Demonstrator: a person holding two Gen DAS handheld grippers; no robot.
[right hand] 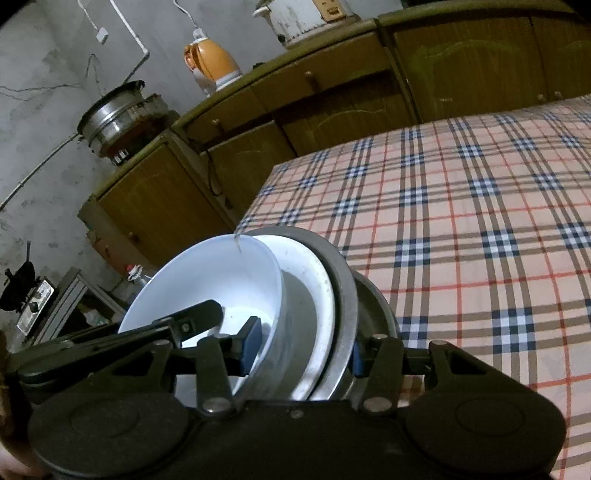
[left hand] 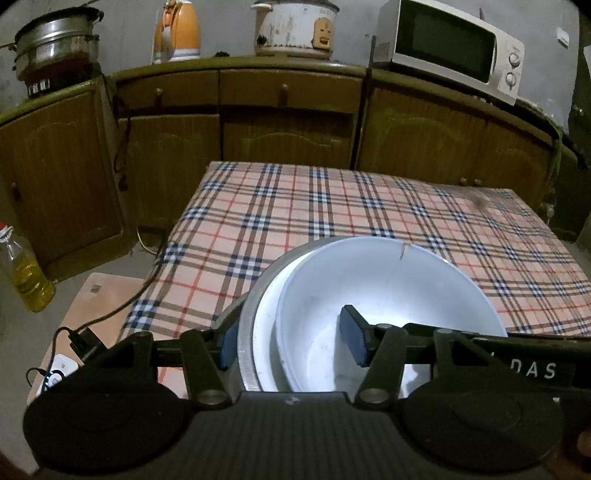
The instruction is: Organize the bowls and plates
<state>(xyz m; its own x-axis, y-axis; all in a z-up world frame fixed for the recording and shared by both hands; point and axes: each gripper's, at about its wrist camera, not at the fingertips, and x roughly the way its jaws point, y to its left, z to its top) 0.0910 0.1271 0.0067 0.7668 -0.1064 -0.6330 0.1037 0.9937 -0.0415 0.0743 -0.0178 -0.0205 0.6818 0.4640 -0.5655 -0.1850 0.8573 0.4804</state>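
A stack hangs over the near edge of the plaid table (left hand: pixel 332 206): a white bowl (left hand: pixel 388 288) sits in a white dish (left hand: pixel 266 317), which sits in a metal bowl (left hand: pixel 248 332). My left gripper (left hand: pixel 290 341) is shut on the stack's left side, one blue pad outside the metal wall and the other inside the white bowl. My right gripper (right hand: pixel 303 352) is shut on the opposite side, with one pad inside the white bowl (right hand: pixel 207 280) and one outside the metal bowl (right hand: pixel 343 280). The stack tilts in the right wrist view.
Brown cabinets run behind the table, carrying a microwave (left hand: pixel 450 48), a rice cooker (left hand: pixel 295 27), an orange kettle (left hand: pixel 177 31) and a steel pot (left hand: pixel 55 40). An oil bottle (left hand: pixel 26 273) and a pink board (left hand: pixel 99 295) with a cable lie low on the left.
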